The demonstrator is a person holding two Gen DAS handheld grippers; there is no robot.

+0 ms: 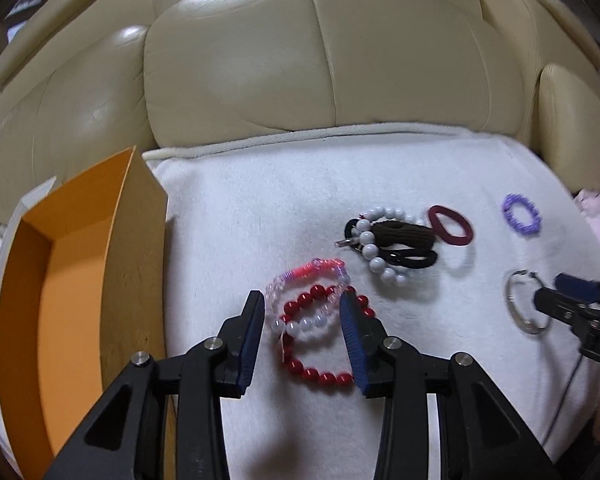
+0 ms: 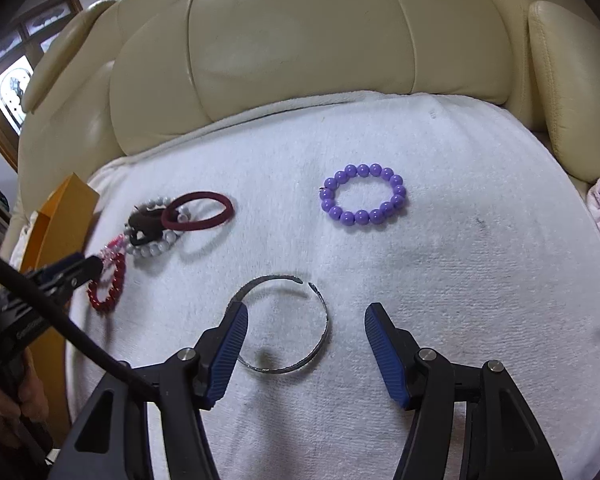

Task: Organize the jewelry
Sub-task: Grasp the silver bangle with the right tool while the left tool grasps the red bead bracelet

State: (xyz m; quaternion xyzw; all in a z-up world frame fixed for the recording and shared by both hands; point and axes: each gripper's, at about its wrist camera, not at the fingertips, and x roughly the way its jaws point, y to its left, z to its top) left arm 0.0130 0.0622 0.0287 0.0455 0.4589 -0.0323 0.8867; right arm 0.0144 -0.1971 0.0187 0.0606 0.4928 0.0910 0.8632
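2 beaded bracelets (image 1: 320, 332), ribbed pads (image 1: 354, 340), fluffy towel (image 1: 260, 208)

Both views are evenly and fairly brightly lit by soft indoor light from above. The cream leather sofa back (image 1: 240, 64) carries broad pale sheens on its padded panels, strongest on the upper curves. The white towel (image 2: 440, 280) reads slightly bluish and close to washed out, yet its nap stays visible. Shadows are soft: a faint grey one lies beside the maroon hair tie (image 2: 198, 211) and another inside the metal bangle (image 2: 288, 322). Fisheye distortion bends the sofa and towel edges into arcs, and the corners fall to black. The pink beaded bracelet (image 1: 310, 280) looks smeared, and the window (image 2: 16, 92) at the far left edge is blown out.
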